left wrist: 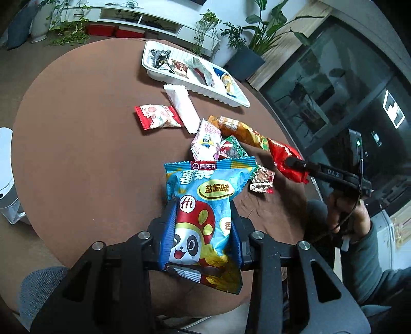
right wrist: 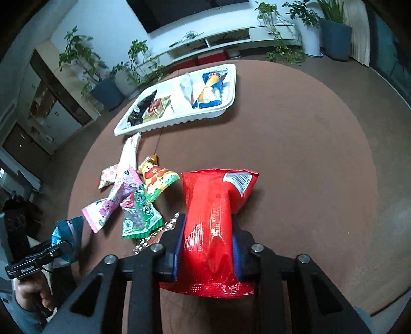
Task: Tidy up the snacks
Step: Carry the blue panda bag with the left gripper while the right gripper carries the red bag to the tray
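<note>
My left gripper is shut on a blue panda snack bag, held above the round brown table. My right gripper is shut on a red snack bag; it also shows in the left wrist view. The left gripper with the blue bag shows in the right wrist view. A white tray at the far side holds several snacks; it also shows in the right wrist view. Loose packets lie between: red-white, white, pink, orange, green.
A small red-brown packet lies near the table's right edge. A white appliance stands left of the table. Potted plants and a white TV shelf are beyond the table. A dark glass cabinet is on the right.
</note>
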Action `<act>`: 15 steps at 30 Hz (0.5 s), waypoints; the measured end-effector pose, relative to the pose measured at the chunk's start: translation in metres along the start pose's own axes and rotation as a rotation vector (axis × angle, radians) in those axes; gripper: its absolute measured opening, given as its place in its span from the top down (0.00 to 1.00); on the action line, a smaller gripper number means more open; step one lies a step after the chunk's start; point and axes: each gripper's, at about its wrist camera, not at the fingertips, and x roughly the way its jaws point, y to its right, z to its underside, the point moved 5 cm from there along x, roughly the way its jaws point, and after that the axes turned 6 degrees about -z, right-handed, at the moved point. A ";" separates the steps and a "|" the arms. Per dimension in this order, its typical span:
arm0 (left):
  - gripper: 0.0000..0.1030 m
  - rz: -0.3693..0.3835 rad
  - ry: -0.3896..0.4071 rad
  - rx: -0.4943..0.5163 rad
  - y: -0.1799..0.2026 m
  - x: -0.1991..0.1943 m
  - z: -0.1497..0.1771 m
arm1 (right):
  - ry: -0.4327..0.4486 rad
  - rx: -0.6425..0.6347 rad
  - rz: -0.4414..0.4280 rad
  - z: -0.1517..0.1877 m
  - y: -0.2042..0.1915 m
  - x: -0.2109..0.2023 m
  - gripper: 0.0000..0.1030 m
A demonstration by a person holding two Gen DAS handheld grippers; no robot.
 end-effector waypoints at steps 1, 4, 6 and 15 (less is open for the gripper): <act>0.67 0.000 0.002 -0.002 0.000 0.000 -0.001 | 0.007 0.007 -0.004 0.001 0.000 -0.002 0.69; 0.67 -0.001 0.014 -0.011 -0.001 0.000 -0.003 | 0.020 0.021 -0.013 0.004 0.003 -0.006 0.69; 0.67 0.002 0.022 -0.017 -0.002 -0.002 -0.004 | 0.028 0.030 -0.016 0.004 0.004 -0.007 0.69; 0.67 0.033 0.078 -0.060 -0.012 -0.015 -0.021 | 0.079 0.078 -0.034 -0.004 0.016 -0.021 0.70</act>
